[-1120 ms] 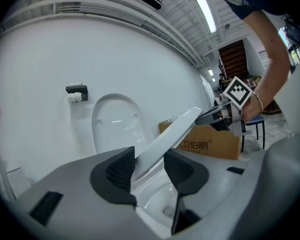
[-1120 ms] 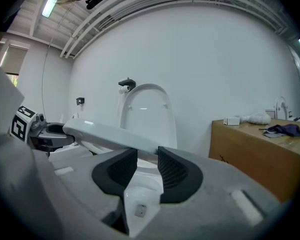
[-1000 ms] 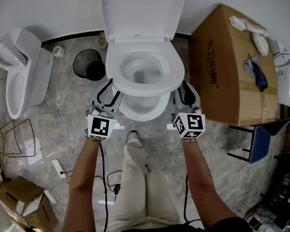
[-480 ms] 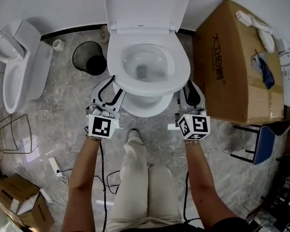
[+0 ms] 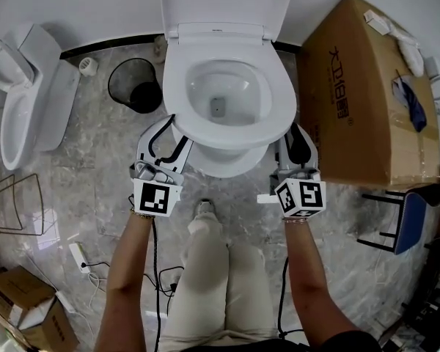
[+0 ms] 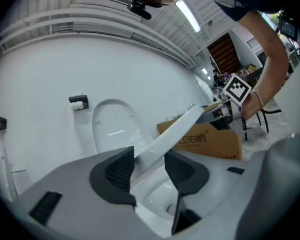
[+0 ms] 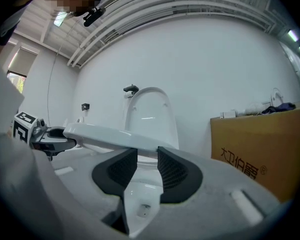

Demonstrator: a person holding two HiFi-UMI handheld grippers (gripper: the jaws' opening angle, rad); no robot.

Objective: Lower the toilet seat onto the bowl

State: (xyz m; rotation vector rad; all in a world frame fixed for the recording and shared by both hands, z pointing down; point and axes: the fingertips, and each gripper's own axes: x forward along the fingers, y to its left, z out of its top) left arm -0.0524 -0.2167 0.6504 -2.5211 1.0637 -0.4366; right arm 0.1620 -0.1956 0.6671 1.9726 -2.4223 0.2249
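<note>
- black wastebasket (image 5: pixel 136 85) stands on the floor just left of the bowl (image 5: pixel 220 166); a second toilet (image 5: pixel 33 97) is further left, by the wall
- big cardboard box (image 5: pixel 363 97) sits close on the right of the bowl, near the right gripper (image 5: pixel 293 144); a blue chair (image 5: pixel 411 218) is beyond it
- wire rack (image 5: pixel 15 204), power strip (image 5: pixel 77 254) and a small carton (image 5: pixel 22 306) lie lower left, well apart from the toilet
- lid (image 5: pixel 227 2) is upright against the wall
- the person's leg (image 5: pixel 213 270) is in front of the bowl, between the two arms
- left side has open floor; the right side is tight between the seat edge and the box
- left gripper (image 5: pixel 169 144) is clenched on the left edge of the toilet seat (image 5: pixel 231 136), right gripper on its right edge
- the seat is slanted, its front not yet on the bowl
- against the earlier frame the seat has come lower and both grippers sit lower with it
</note>
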